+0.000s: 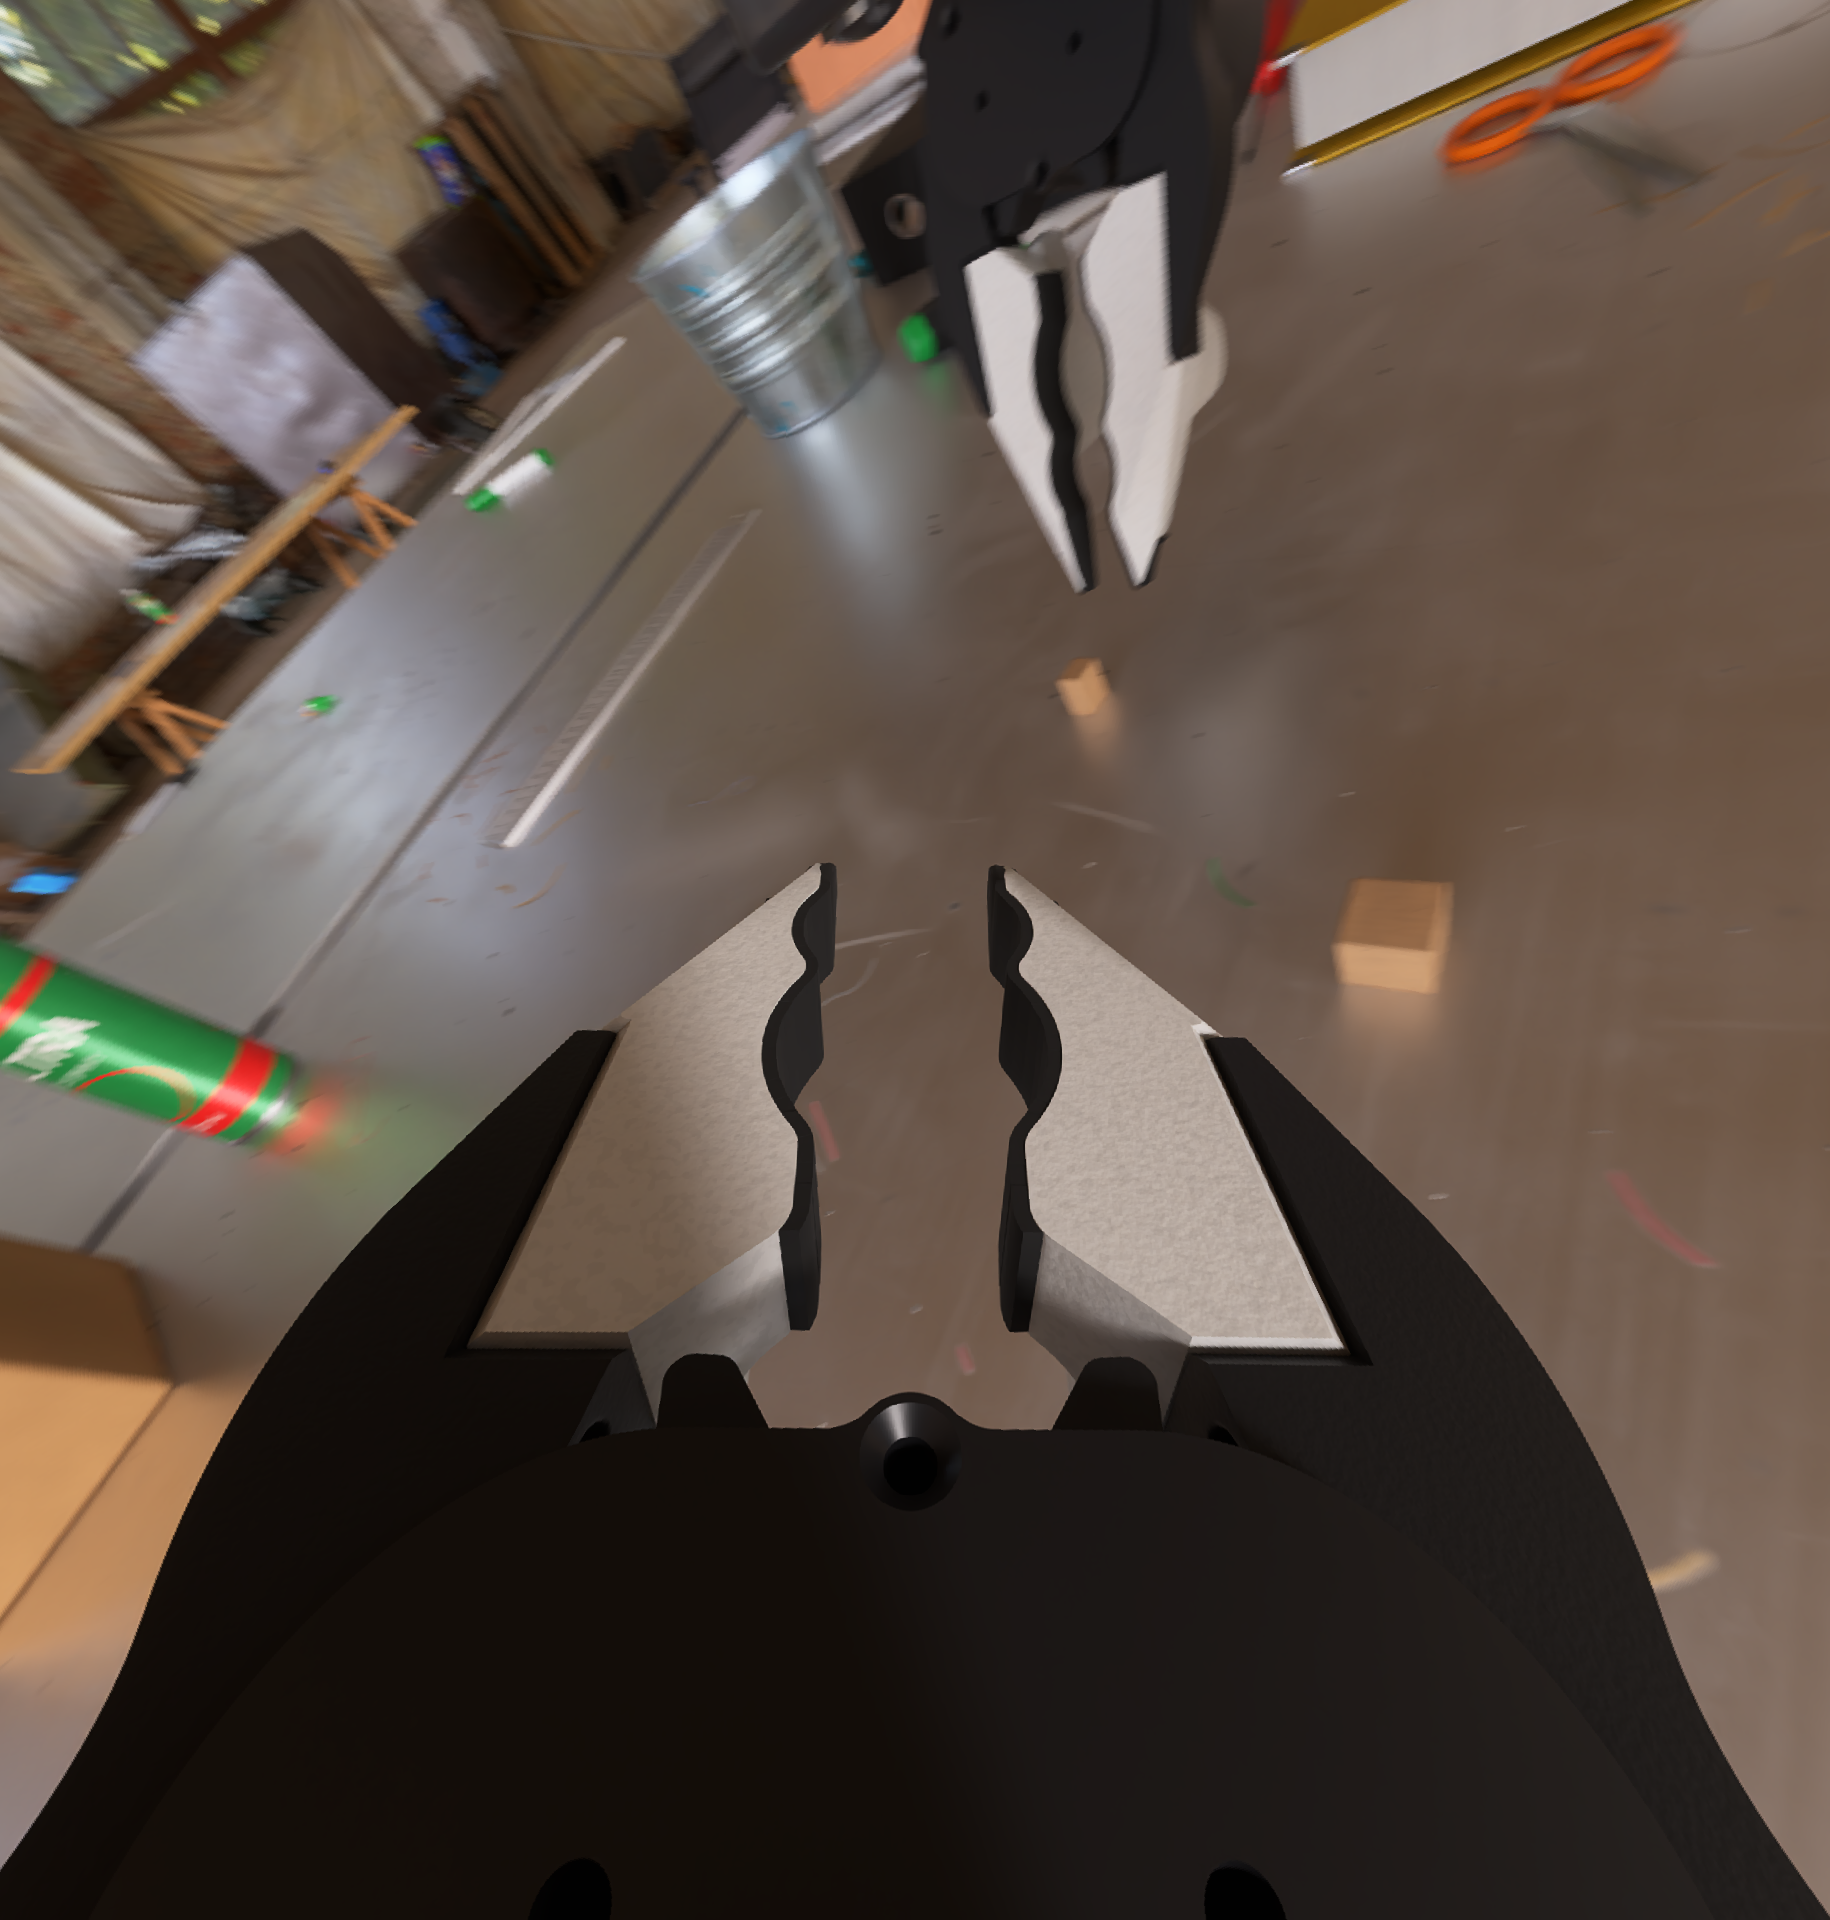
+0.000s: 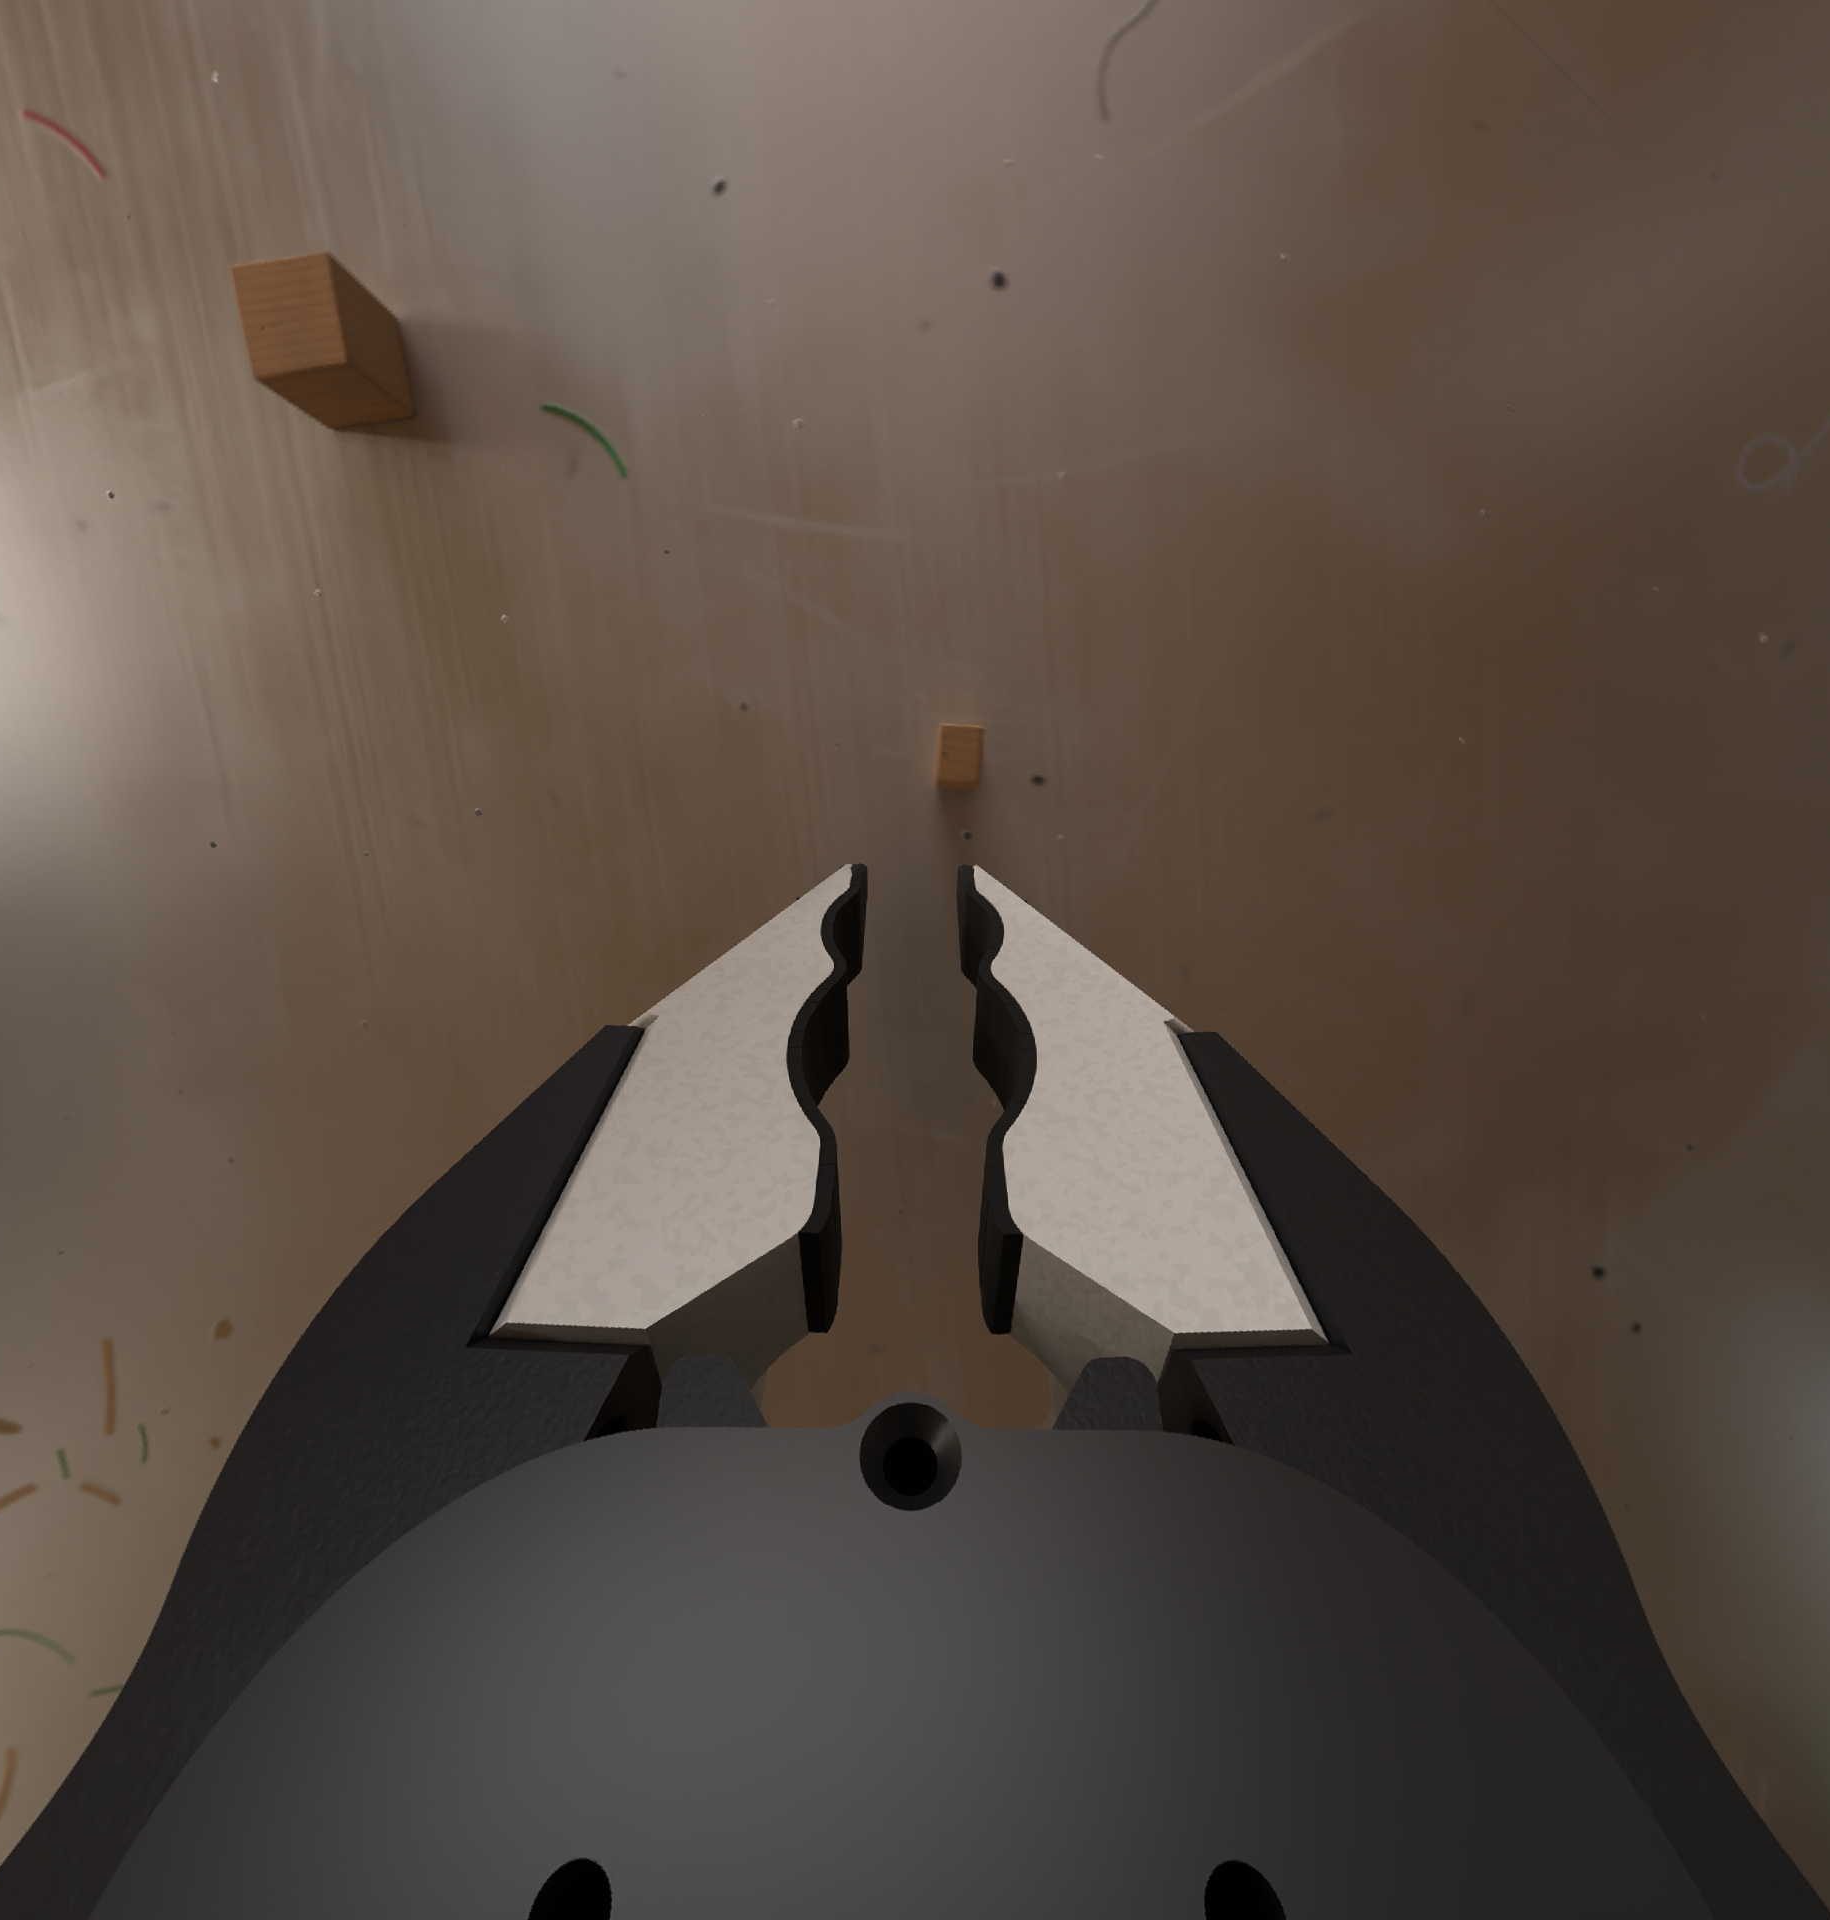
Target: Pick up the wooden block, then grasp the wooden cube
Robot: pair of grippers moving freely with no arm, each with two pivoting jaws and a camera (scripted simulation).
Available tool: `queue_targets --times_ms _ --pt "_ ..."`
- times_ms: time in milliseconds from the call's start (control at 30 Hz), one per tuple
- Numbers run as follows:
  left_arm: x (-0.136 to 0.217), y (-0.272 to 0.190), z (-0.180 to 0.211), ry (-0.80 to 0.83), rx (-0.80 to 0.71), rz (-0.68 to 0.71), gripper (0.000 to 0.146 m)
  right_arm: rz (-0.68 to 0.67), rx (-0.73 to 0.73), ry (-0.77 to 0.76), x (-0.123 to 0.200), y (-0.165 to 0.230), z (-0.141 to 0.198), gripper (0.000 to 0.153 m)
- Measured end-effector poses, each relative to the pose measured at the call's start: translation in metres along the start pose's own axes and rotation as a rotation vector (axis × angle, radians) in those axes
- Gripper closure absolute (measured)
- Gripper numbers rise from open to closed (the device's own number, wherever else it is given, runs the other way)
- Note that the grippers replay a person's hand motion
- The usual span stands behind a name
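A larger wooden block (image 1: 1392,933) lies on the brown table to the right of my left gripper (image 1: 911,878), which is open and empty above the table. A small wooden cube (image 1: 1083,686) lies farther ahead, below the tips of my right gripper (image 1: 1117,584). In the right wrist view, my right gripper (image 2: 913,878) is open with a narrow gap and empty, pointing down at the table. The small cube (image 2: 960,753) sits just beyond its fingertips. The larger block (image 2: 324,341) lies to the upper left.
A metal bucket (image 1: 763,293) stands at the back. A green and red can (image 1: 126,1044) lies at the left, a cardboard box (image 1: 49,1423) at the lower left. Orange scissors (image 1: 1560,94) and a white board (image 1: 1430,78) lie far right. Thin coloured scraps litter the table.
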State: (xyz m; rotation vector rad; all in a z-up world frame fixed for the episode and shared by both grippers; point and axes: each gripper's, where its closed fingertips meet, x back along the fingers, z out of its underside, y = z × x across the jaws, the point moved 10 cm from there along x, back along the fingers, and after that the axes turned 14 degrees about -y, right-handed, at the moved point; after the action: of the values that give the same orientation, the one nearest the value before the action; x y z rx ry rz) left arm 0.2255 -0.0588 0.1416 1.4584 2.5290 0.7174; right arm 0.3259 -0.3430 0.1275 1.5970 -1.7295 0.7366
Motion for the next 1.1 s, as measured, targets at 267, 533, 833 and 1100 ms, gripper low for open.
queue_targets --times_ms 267,533,833,1100 --pt "-0.03 -0.055 0.001 0.238 0.096 0.391 0.114 0.018 0.05 -0.02 -0.02 0.009 0.003 0.134" --pt "-0.04 -0.071 0.018 0.328 0.08 0.458 0.11 0.081 0.03 -0.07 -0.03 0.004 0.008 0.132" --pt "-0.051 -0.072 0.018 0.332 0.091 0.499 0.118 0.048 -0.039 -0.136 -0.036 -0.006 0.01 0.144" --pt "-0.055 -0.073 0.018 0.313 0.091 0.51 0.123 0.025 -0.075 -0.135 -0.029 -0.006 0.011 0.144"
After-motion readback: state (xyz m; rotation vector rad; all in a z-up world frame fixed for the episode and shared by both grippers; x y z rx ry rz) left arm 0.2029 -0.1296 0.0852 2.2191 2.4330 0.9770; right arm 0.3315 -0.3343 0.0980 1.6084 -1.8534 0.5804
